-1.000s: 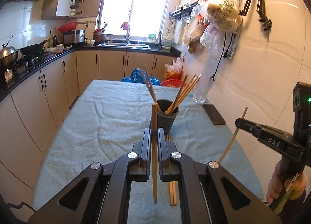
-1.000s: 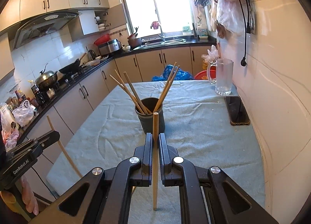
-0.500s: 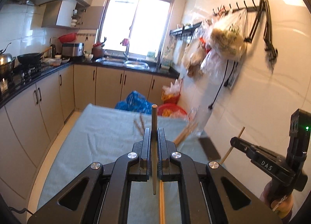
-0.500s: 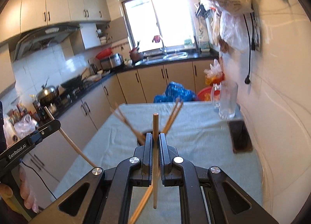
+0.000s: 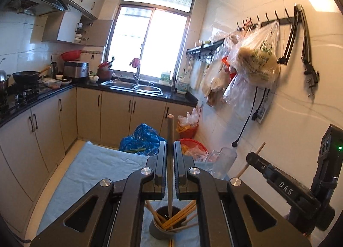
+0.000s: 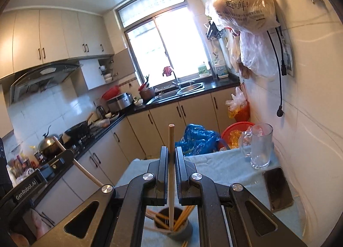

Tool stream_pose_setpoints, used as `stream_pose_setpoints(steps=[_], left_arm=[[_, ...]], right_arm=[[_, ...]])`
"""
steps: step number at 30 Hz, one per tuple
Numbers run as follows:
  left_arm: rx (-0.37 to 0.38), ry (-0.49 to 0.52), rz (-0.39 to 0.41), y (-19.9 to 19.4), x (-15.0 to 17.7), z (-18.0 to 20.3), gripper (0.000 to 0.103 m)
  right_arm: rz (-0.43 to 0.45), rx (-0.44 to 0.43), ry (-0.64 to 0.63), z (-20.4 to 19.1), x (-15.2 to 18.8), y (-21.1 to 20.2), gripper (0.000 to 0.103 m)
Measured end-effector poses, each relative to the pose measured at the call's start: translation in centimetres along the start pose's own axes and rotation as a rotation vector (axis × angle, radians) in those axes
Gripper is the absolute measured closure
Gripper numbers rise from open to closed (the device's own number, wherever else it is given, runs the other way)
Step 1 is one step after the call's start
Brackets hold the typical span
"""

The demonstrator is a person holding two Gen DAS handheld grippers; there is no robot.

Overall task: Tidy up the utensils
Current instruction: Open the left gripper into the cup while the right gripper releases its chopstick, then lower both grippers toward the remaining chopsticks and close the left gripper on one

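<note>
We find the dark utensil cup (image 5: 165,224) standing on the cloth-covered counter (image 5: 90,167), holding several wooden chopsticks that lean outward. Our left tool (image 5: 169,152) is clamped on one upright chopstick (image 5: 170,161) directly above the cup; our right tool (image 6: 170,156) is likewise closed on a second chopstick (image 6: 171,174). An empty glass mug (image 6: 260,146) and a phone (image 6: 277,189) lie near the wall. Readable markings: "DAS" on the right tool, "GenRobot.AI" on the left.
</note>
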State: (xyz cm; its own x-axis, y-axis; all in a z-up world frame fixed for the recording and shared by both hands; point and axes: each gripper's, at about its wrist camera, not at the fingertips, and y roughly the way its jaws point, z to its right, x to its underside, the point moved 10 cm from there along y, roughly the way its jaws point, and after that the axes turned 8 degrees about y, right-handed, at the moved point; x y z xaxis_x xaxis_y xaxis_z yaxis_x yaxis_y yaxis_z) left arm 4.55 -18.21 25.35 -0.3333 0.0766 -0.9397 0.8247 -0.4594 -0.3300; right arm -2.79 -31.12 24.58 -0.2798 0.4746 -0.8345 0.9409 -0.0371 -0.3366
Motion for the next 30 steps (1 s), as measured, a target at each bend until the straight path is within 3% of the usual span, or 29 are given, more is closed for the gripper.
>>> stream_pose_setpoints(steps=[6,12,14,15,16,17,19,30], left_arm=[[-0.012,-0.001,-0.118,3.7,4.2,-0.4,0.098],[-0.021,0.009,-0.129,3.3,5.2,-0.5,0.097],[-0.025,0.021,-0.124,2.8,5.2,-0.3,0.087],[-0.032,0.026,-0.119,2.5,5.2,-0.3,0.074],[-0.045,0.028,-0.11,2.0,5.1,-0.3,0.064],[-0.054,0.027,-0.102,1.8,4.9,-0.4,0.06],[-0.068,0.026,-0.081,1.0,4.5,-0.6,0.056],[-0.187,0.085,-0.065,-3.1,4.7,-1.8,0.047]], right_arm=[[-0.114,0.015,0.034,2.2,4.2,3.8,0.096],[-0.186,0.025,0.031,3.4,7.1,5.2,0.096],[-0.191,0.03,0.016,3.6,7.5,5.3,0.096],[-0.194,0.033,0.009,3.6,7.5,5.4,0.095],[-0.197,0.038,0.0,3.6,7.6,5.4,0.089],[-0.199,0.04,-0.004,3.6,7.7,5.3,0.084],[-0.191,0.046,-0.001,3.8,7.6,5.3,0.055],[-0.152,0.062,-0.036,2.7,6.7,2.6,0.044]])
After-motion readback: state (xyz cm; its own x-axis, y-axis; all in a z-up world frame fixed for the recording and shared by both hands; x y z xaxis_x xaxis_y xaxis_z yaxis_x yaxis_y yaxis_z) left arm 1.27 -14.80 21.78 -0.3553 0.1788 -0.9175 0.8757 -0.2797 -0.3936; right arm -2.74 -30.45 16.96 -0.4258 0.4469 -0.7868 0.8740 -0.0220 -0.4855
